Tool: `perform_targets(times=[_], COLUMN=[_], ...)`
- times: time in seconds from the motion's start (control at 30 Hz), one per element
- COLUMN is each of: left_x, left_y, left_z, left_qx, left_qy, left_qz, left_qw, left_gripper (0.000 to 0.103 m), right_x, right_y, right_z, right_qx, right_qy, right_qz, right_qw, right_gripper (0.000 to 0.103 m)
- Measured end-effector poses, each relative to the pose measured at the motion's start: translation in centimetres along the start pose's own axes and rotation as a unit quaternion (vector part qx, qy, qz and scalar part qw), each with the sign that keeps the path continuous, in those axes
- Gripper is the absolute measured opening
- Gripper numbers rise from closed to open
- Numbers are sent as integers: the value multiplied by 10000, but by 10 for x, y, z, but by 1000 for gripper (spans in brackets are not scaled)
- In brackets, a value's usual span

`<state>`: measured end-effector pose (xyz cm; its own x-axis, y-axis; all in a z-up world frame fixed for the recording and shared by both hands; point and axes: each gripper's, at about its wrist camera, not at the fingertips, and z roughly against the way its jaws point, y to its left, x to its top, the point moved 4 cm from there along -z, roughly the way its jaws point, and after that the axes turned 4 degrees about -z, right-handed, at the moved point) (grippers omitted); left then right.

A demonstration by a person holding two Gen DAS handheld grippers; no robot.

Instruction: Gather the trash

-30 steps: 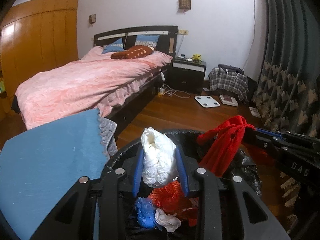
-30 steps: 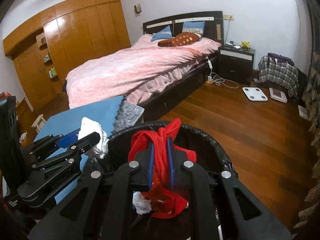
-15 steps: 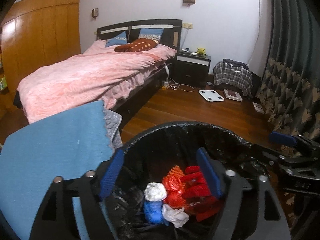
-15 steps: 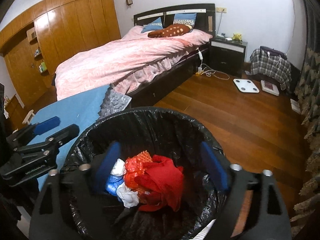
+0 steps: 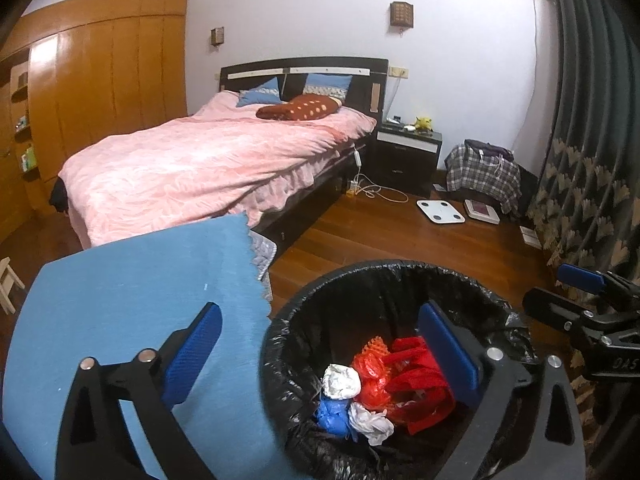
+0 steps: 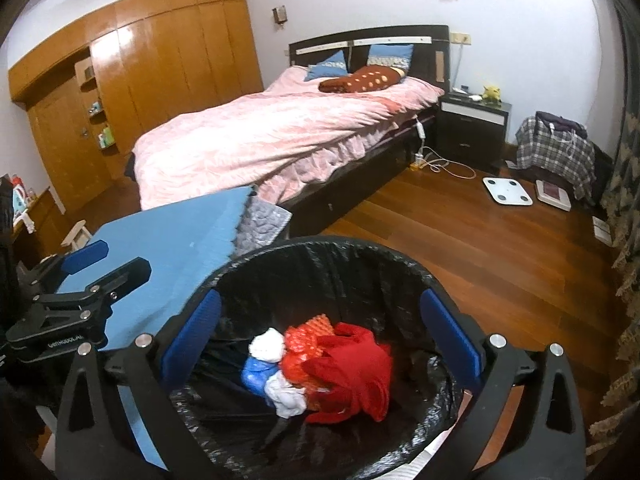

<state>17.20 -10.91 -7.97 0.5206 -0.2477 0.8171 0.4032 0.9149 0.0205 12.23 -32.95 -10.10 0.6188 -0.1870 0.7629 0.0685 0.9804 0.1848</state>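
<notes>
Both grippers hung over the bin [image 6: 316, 256], a round one lined with a black bag, standing on the wood floor [image 6: 460, 248] beside the blue mat [image 5: 132, 296].

The left gripper [image 5: 320, 352] had its jaws opening, already spread wide, with nothing pinched between the blue pads [image 5: 192, 354]; its left pad sat over the mat and its right pad over the bin's mouth. The right gripper [image 6: 320, 332] was likewise opening, spread nearly the width of the bin, and nothing was caught between its pads [image 6: 450, 338] either.

The trash lay loose at the bottom of the bin, near the middle. There was a red cloth [image 6: 356, 372] slumped toward the right side, a red mesh wad [image 6: 308, 334] touching it, a white crumpled ball [image 6: 268, 344] to the left of that, a blue wad [image 6: 256, 376] just below, and another white scrap [image 6: 286, 398] at the near edge of the heap (all of them touching or overlapping one another).

From the left wrist the right gripper showed at the right edge of the frame, beyond the bin's rim; from the right wrist the left gripper showed at the left edge, over the mat.

Behind stood the bed [image 5: 208, 160] with a pink cover, a nightstand [image 5: 408, 152] at its head corner, and a white scale [image 5: 440, 211] on the floor near the curtain [image 5: 592, 140].
</notes>
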Motion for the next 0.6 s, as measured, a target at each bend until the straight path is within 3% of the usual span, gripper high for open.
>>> perform_targets(times=[0.6], left_x=[7], left_y=[13], left_z=[62], left_qx=[372], left_qy=[-317], left_qz=[88], left_qw=[9988], left_gripper=[97], right_x=[17], right_y=[44], right_z=[42], right_qx=[348], right_qy=[-175], right_qz=[266], right_qw=[9989], right_gripper=[98])
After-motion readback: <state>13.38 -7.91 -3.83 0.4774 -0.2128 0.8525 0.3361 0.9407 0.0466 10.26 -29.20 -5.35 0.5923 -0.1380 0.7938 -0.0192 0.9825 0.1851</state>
